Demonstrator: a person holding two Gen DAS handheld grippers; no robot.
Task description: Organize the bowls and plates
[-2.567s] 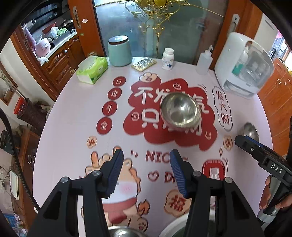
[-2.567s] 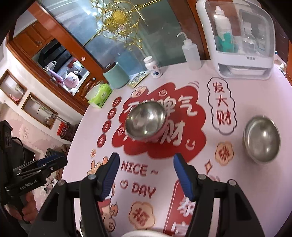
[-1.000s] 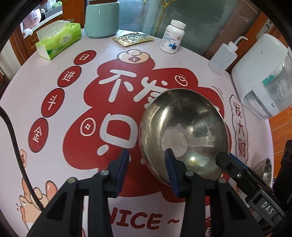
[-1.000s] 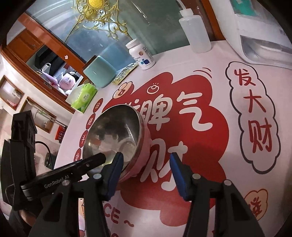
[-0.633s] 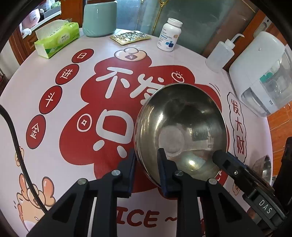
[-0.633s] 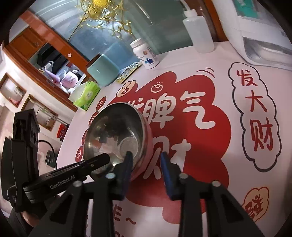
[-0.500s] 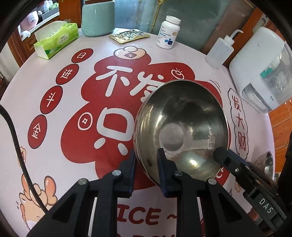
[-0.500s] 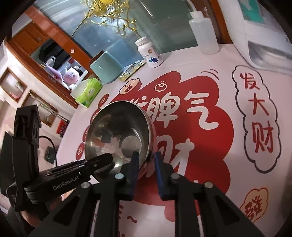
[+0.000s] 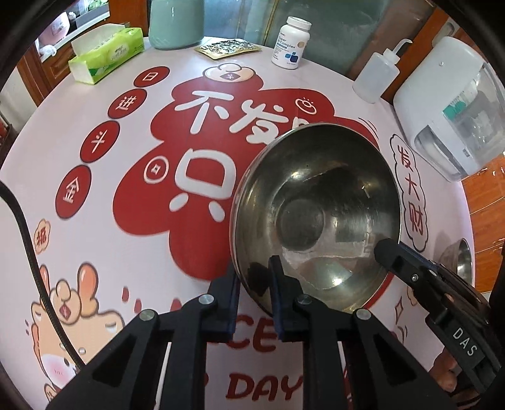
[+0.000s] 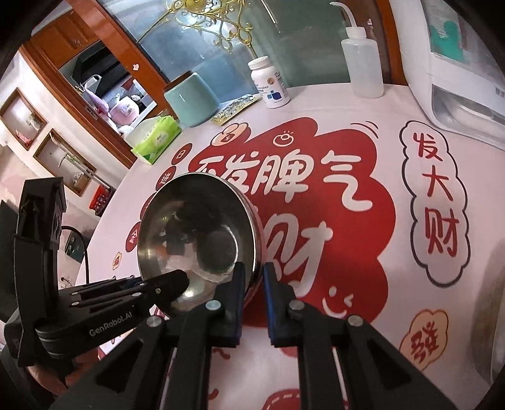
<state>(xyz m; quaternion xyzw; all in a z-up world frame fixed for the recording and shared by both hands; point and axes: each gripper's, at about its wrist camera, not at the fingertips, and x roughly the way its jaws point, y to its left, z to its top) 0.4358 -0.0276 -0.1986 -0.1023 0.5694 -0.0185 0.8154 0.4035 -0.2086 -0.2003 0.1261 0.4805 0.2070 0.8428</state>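
Covering round table (image 9: 104, 220): pink cartoon-printed cloth (image 10: 363, 195).

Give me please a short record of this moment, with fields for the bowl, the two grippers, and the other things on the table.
bowl held: steel bowl, tilted, both grippers on its near rim
left gripper: shut on the rim, one finger inside, one outside
right gripper: shut on the rim, the same way
second bowl: small steel bowl at the table's right edge, untouched
far side of table: tissue pack, green canister, pill bottle, squeeze bottle, white appliance
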